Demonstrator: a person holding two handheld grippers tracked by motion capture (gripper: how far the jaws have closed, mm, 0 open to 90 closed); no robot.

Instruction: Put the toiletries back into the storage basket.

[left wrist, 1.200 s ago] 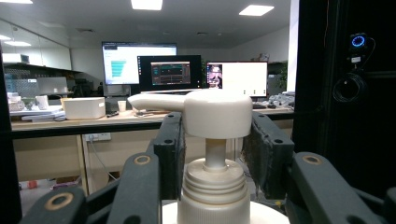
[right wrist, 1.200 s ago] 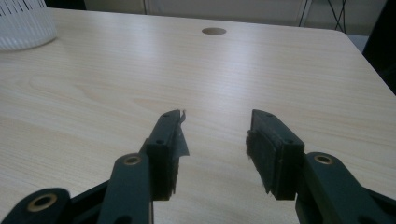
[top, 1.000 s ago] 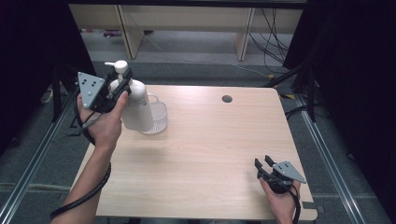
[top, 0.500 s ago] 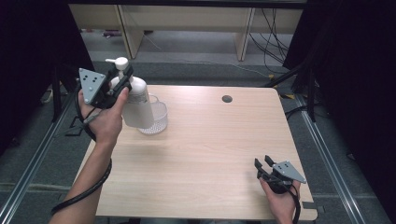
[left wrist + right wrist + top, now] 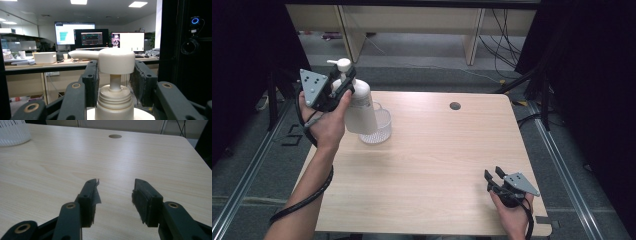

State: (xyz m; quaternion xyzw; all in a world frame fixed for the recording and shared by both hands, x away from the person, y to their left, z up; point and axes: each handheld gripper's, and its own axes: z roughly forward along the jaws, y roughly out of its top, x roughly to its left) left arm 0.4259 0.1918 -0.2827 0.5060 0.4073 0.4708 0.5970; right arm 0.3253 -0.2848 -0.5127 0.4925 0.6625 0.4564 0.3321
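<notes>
Progress appears early to middling. At the left edge of the light wooden tabletop (image 5: 437, 165), the left hand-held gripper (image 5: 343, 86) has its jaws closed about the neck of a white plastic pump bottle (image 5: 359, 107), just below the pump head. The left gripper view confirms this: the padded jaws flank the ribbed collar and stem of the bottle, with the nozzle pointing to that view's left. The bottle is held upright, its lower part standing in front of a clear ribbed plastic cup (image 5: 378, 127) that rests on the tabletop. Whether the bottle's base touches the tabletop or hangs just above it cannot be determined.

Judged from this, the bottle is secured; dispensing into the cup, if that is the intent, is not yet evident. The cup looks empty, though its contents are partly hidden by the bottle. The bottle is opaque, so its fill level is unknown.

Further right lies a round cable hole (image 5: 455, 106). Near the front right corner, the right hand-held gripper (image 5: 493, 174) rests with jaws apart, holding nothing.
</notes>
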